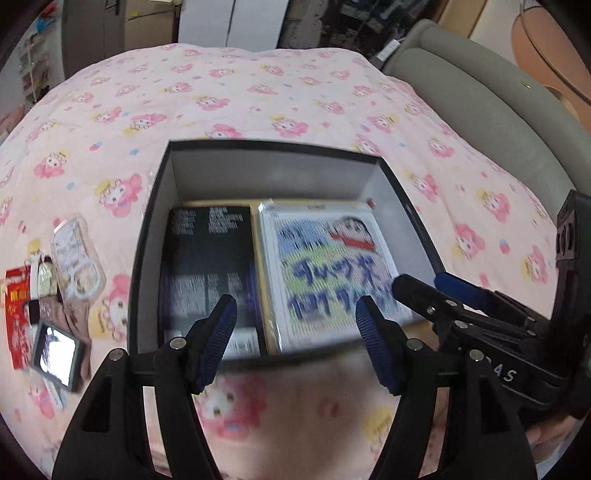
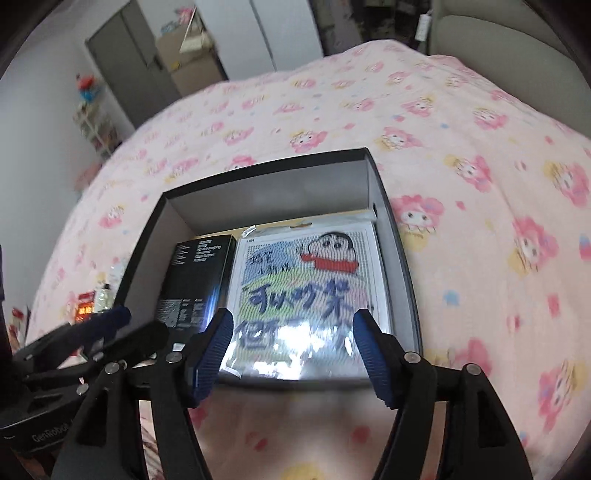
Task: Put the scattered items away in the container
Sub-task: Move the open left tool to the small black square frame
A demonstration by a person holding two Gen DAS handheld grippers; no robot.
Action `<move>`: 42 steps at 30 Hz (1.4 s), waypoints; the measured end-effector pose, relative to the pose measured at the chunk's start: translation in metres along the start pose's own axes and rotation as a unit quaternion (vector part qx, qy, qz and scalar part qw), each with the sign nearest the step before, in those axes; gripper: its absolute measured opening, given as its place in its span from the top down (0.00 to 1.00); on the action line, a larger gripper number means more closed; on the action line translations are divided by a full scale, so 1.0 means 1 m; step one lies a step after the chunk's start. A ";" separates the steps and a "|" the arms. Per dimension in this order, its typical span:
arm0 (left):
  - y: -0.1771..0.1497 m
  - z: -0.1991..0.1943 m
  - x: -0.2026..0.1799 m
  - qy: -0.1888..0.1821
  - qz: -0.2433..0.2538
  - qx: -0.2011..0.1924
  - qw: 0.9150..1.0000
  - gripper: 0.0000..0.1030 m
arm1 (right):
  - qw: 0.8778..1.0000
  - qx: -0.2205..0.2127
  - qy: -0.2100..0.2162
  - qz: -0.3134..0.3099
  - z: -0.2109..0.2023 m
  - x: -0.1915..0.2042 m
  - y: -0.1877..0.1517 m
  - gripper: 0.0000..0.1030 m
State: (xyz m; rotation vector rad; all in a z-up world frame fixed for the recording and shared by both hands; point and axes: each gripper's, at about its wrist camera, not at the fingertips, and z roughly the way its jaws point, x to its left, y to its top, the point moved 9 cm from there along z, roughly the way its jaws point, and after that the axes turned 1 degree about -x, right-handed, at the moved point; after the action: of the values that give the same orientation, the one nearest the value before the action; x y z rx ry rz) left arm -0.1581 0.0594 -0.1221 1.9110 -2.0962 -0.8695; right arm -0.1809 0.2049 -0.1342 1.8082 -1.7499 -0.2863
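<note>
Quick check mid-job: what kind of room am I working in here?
Most likely a bedroom: a bed under a pink cartoon-print blanket, a grey padded headboard beside it, and tall white wardrobe doors behind.

open box (image 1: 391, 177) top, unobstructed

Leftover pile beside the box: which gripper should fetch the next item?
Left, probably. The pile lies just outside the box on the left gripper's side; the right gripper faces the box's other half. Both are open and empty.
</note>
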 end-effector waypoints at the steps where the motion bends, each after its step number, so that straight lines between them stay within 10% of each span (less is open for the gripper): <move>1: -0.006 -0.004 -0.002 0.000 0.001 0.000 1.000 0.34 | 1.000 -0.005 -0.001 0.002 -0.004 0.000 -0.006 0.37; 19: -0.055 -0.079 0.046 -0.015 -0.015 -0.015 1.000 0.34 | 0.998 -0.013 0.021 -0.058 -0.035 0.088 -0.055 0.37; 42: -0.109 -0.119 0.252 0.045 -0.211 -0.034 0.976 0.35 | 0.974 0.080 0.125 -0.172 0.035 0.279 -0.097 0.37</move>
State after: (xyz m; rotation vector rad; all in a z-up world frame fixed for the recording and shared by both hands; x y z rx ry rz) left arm -0.0467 -0.2172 -0.1454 2.3519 -1.6099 -0.8945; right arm -0.0895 -0.0775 -0.1463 2.1599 -1.3170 -0.0489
